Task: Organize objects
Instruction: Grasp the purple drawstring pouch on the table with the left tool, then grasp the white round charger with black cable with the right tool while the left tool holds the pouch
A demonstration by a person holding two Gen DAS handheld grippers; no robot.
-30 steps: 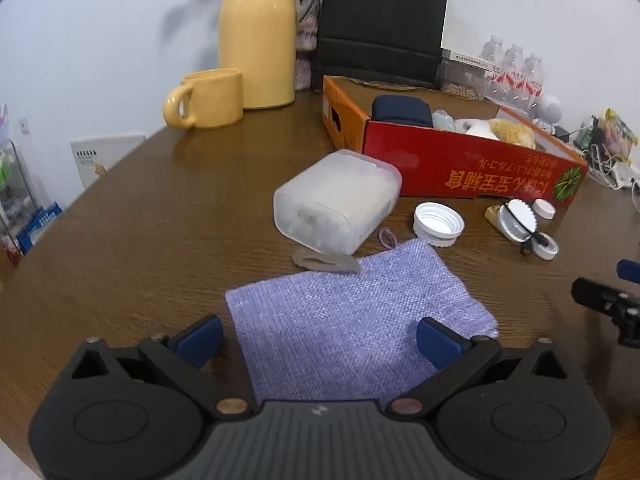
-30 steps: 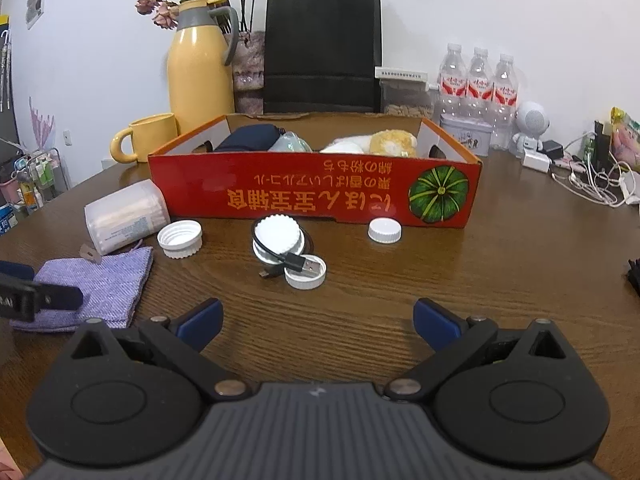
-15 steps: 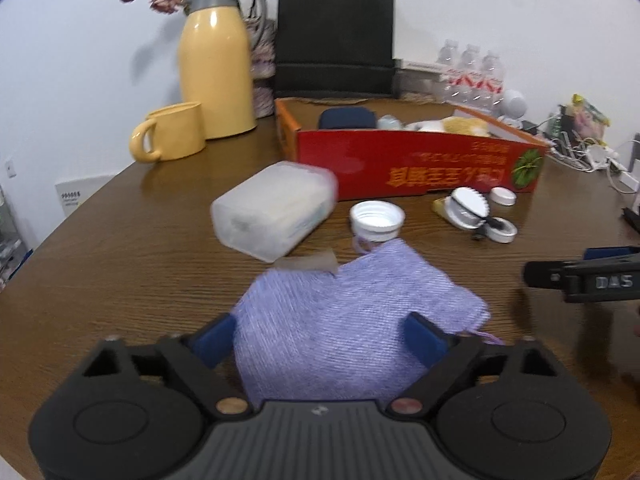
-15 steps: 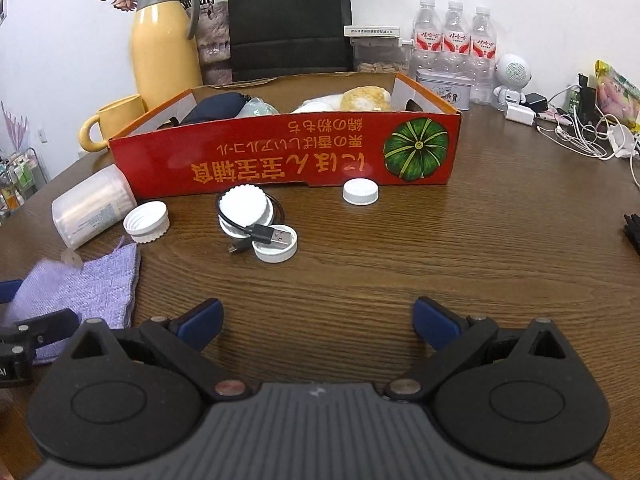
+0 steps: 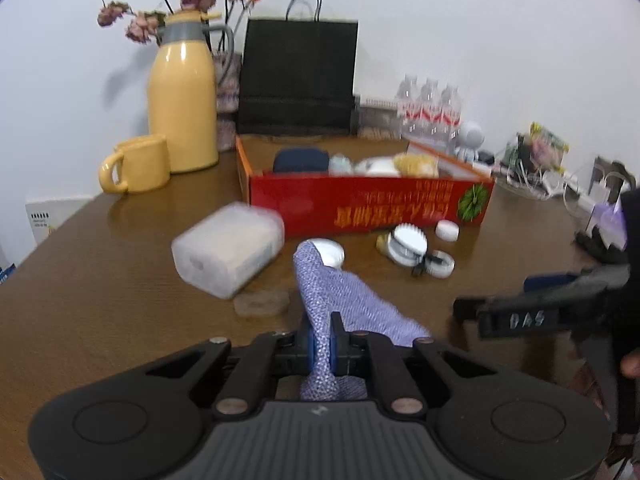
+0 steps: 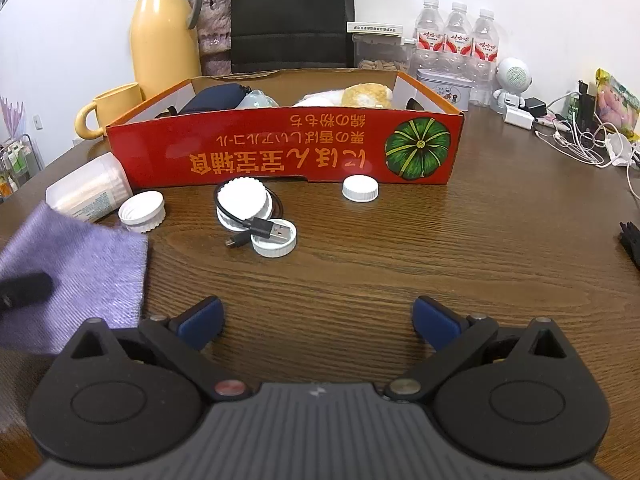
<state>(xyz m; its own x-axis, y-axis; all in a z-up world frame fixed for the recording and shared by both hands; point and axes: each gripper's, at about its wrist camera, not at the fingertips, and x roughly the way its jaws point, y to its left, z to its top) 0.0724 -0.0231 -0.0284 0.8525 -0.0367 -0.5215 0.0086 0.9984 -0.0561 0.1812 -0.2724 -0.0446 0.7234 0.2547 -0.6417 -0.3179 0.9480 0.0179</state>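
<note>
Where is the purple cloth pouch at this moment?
In the left wrist view the purple cloth pouch is pinched in the left tool, bunched up beside the clear plastic box, before the red cardboard box.

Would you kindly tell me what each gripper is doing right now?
Left gripper: shut on the purple cloth.
Right gripper: open, holding nothing.

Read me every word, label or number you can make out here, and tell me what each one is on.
"DAS": on a finger of the right claw.
"にほん": seemingly the start of the yellow Japanese lettering printed upside down on the red box; the rest I cannot read with confidence.
Water bottles: red labels, too small to read.
Clear plastic container: label print too small to read.
</note>
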